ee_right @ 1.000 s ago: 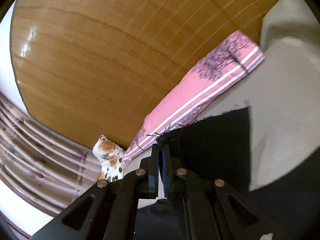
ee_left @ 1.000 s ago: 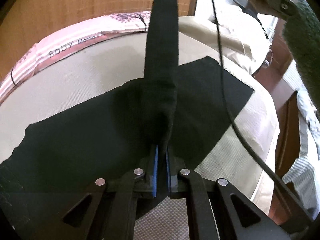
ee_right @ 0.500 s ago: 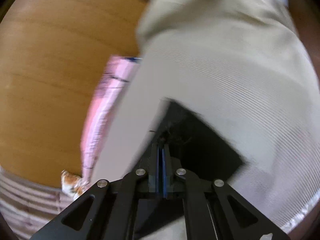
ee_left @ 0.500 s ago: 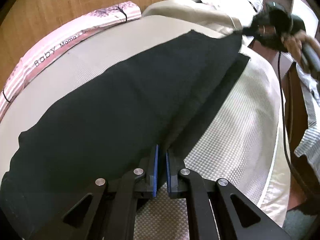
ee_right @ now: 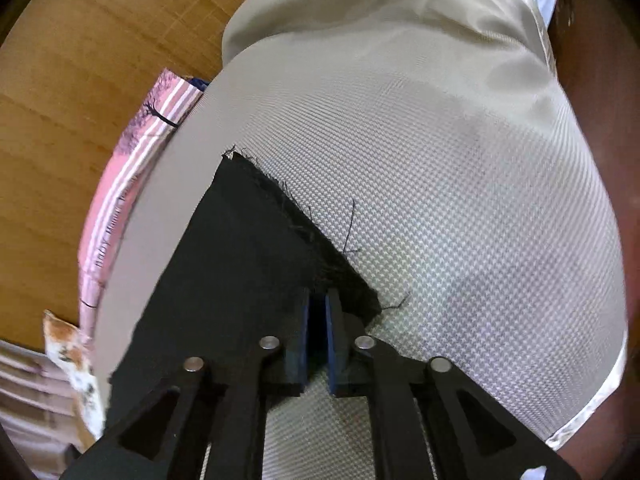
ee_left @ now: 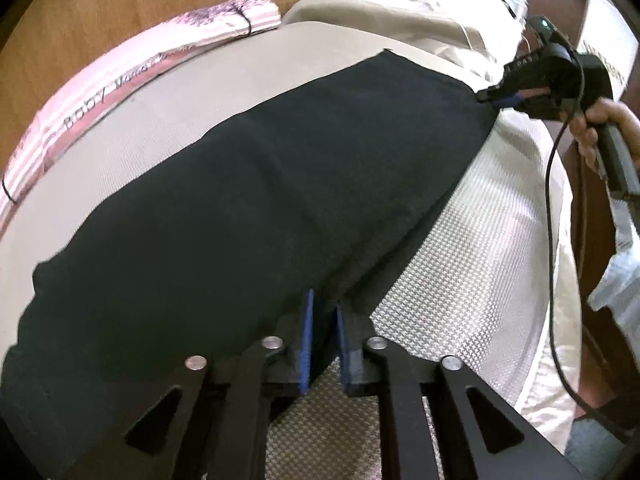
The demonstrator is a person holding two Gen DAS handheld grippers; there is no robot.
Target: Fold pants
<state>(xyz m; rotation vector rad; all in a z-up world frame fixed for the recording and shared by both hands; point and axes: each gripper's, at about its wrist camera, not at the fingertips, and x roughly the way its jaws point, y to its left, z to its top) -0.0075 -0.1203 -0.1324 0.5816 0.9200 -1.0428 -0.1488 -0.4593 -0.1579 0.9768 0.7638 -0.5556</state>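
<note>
On the bed, left wrist view: the black fabric pants (ee_left: 260, 208) now lie flat, one leg folded over the other, where a second ago I had a leg hoisted up in a tall strip. My left gripper (ee_left: 322, 316) has its blue-padded fingers (ee_left: 307, 340) opening at the near edge; cloth sits in the gap, pads no longer pinching it. Across the fabric I see my right gripper (ee_left: 486, 96) at the far hem, a hand (ee_left: 600, 128) on its handle, a black cable (ee_left: 554, 240) trailing off it. So the lengthwise fold looks laid down, and I judge the next job is a crosswise fold.

Right wrist view: the right gripper (ee_right: 318, 304) came down from facing the wooden headboard (ee_right: 100, 60) to the beige waffle-textured bedcover (ee_right: 460, 220). Fingers opening here too, frayed hem corner between them, not clamped. Loose threads stick out of the hem.

Around: a pink striped folded blanket with tree print (ee_left: 132, 68) lies along the far side, apart from the pants; a rumpled beige pillow (ee_right: 380, 20) sits beyond the hem. Nothing lies on the pants. The cable could drag across the cloth on the next reach.
</note>
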